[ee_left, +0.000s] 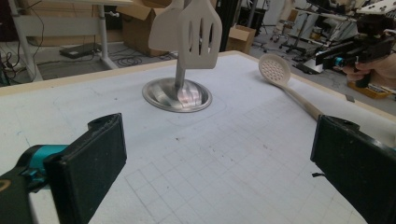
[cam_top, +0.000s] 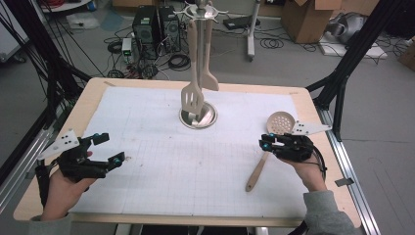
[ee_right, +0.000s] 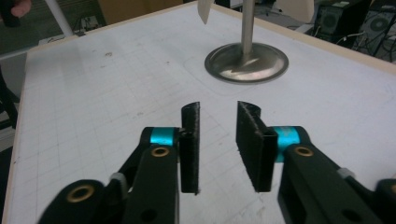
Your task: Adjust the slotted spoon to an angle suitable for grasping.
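1. The long beige wooden skimmer spoon with a round perforated head (cam_top: 266, 149) lies flat on the white gridded surface (cam_top: 161, 147) near its right edge. Its head points toward the far right corner and its handle end toward the near edge.
2. The right claw (cam_top: 268, 143) sits directly over the upper part of the handle, just below the head, and crosses the long axis. Its jaws stand narrowed but apart. Whether they already pinch the handle I cannot tell, since the right gripper view shows bare surface in the gap.
3. The left claw (cam_top: 105, 148) rests spread wide and empty near the left edge, well apart from the spoon.
4. The right hand is much the nearer, so the grasp is probably its job.
5. The silver round-based utensil stand (cam_top: 197, 116) rises near the far edge's middle, with a beige slotted spatula (cam_top: 192, 100) hanging on it.
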`<state>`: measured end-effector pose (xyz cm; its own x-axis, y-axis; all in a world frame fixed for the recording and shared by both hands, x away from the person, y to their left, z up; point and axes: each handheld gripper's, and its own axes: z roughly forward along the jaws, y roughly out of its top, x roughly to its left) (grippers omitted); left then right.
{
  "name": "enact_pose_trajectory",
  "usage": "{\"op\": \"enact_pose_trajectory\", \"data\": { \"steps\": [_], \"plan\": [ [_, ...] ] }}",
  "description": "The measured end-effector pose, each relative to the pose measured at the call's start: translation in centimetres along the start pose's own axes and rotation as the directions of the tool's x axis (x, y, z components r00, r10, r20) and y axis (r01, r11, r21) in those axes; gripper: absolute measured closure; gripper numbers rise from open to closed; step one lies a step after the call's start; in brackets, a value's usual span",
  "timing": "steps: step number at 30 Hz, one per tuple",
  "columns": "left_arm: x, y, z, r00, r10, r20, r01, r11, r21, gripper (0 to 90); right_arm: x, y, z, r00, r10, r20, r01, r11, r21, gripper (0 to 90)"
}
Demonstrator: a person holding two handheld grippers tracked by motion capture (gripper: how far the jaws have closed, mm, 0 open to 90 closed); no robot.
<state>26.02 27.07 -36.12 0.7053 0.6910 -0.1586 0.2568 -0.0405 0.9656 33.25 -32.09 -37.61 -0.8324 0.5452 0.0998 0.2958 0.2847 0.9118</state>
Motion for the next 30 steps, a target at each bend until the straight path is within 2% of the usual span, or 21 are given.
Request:
{"op": "enact_pose_trajectory", "data": {
  "steps": [6, 11, 13, 26, 30],
  "plan": [
    [0.0, 0.0, 0.1, 1.0000, 0.003, 0.004, -0.003, 1.0000, 0.004, 3.9, -0.4, -1.2, -0.5, 0.9999, -0.006, 0.009, 0.005, 0.998, 0.056, 83.7],
    [-0.1, 0.0, 0.0, 1.0000, 0.006, 0.007, -0.006, 1.0000, -0.003, 3.9, -1.2, -2.7, -0.6, 0.9997, 0.015, 0.019, -0.017, 0.996, 0.092, 89.3],
    [-0.1, 0.1, 0.0, 0.9999, 0.009, 0.012, -0.009, 0.9999, -0.009, 3.9, -1.5, -3.2, -0.8, 0.9992, 0.039, 0.010, -0.040, 0.995, 0.096, 89.5],
    [-0.4, 0.2, -0.1, 0.9996, 0.022, 0.019, -0.021, 0.9996, -0.018, 3.9, -2.5, -5.9, -1.0, 0.9997, 0.023, 0.010, -0.024, 0.991, 0.133, 89.4],
    [-0.4, 0.3, -0.1, 0.9996, 0.024, 0.017, -0.023, 0.9996, -0.017, 3.9, -2.7, -6.6, -0.9, 0.9991, 0.039, 0.016, -0.041, 0.988, 0.149, 89.4]
  ]
}}
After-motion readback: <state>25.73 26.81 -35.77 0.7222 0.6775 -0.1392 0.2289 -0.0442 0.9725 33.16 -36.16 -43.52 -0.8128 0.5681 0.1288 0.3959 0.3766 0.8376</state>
